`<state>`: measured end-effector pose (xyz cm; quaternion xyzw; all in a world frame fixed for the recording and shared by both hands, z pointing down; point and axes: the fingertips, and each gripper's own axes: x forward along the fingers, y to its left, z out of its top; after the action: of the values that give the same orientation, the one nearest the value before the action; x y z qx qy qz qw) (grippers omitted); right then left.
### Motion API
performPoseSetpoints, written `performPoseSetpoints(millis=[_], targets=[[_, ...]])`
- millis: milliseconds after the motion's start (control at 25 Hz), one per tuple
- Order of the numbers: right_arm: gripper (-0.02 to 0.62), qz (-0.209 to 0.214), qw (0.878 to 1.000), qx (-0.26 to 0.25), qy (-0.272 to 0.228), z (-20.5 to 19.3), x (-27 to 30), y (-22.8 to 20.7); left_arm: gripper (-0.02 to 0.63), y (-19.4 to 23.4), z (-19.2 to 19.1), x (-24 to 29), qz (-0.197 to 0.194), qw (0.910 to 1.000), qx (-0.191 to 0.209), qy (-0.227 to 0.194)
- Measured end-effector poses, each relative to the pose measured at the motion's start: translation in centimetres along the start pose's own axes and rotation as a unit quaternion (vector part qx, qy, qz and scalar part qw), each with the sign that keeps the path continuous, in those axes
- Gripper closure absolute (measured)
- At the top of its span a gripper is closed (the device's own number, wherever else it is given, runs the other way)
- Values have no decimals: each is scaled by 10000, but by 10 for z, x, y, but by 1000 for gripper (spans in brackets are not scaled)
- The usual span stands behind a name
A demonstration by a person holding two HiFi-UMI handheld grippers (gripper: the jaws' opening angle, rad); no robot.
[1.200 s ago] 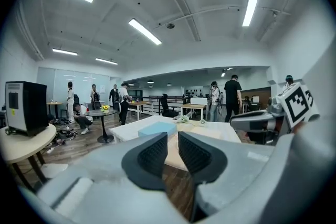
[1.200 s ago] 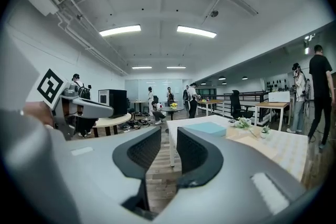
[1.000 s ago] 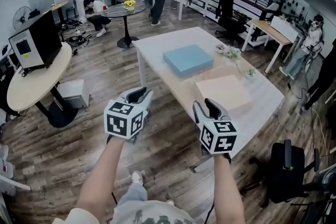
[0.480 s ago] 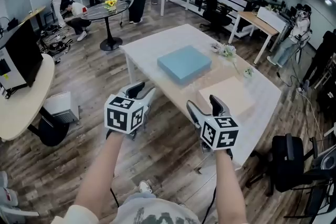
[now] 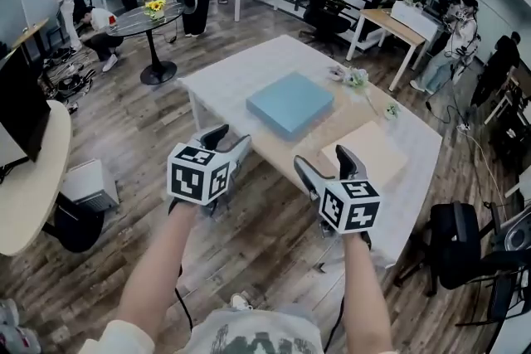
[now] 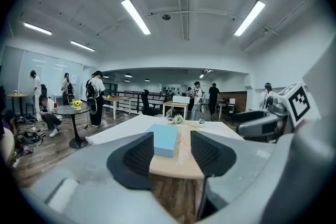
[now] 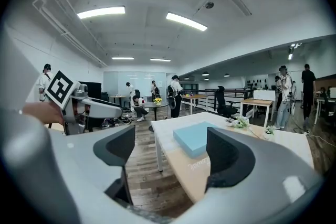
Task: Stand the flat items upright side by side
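Observation:
A flat blue slab (image 5: 290, 104) lies on the long table (image 5: 224, 75). To its right lies a flat beige slab (image 5: 370, 153). Both lie flat, a short gap apart. My left gripper (image 5: 222, 142) hovers over the floor just short of the table's near edge, with the right gripper (image 5: 322, 165) beside it. Both are open; their jaws have just been opening, with nothing between them. The left gripper view shows the blue slab (image 6: 164, 139) far ahead, framed by the jaws. The right gripper view shows the blue slab (image 7: 197, 139) the same way.
Small potted plants (image 5: 353, 79) stand at the table's far side. A black chair (image 5: 456, 249) sits at the right, near the table's corner. A round black table with flowers (image 5: 149, 16) and several people are farther back. A white box (image 5: 83, 182) is on the floor at the left.
Both grippers have moved forward toward the table's near edge, and both pairs of jaws stand wider apart than before. The slabs have not moved.

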<state>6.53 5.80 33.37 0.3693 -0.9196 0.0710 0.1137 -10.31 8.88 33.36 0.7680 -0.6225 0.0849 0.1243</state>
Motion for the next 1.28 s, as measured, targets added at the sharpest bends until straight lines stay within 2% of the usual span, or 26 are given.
performPoseSetpoints(millis=[400, 720, 960, 1280], targets=[[181, -229, 9997, 74, 93, -1, 38, -6, 361, 33, -7, 28, -151, 9998, 2, 124], [181, -312, 9994, 134, 106, 1, 79, -29, 353, 48, -2, 71, -262, 9995, 60, 157], [181, -392, 9988, 266, 148, 1, 125, -69, 351, 65, 7, 132, -364, 9990, 115, 248], [181, -554, 9972, 425, 263, 13, 203, -140, 351, 93, 35, 239, -546, 9978, 143, 359]])
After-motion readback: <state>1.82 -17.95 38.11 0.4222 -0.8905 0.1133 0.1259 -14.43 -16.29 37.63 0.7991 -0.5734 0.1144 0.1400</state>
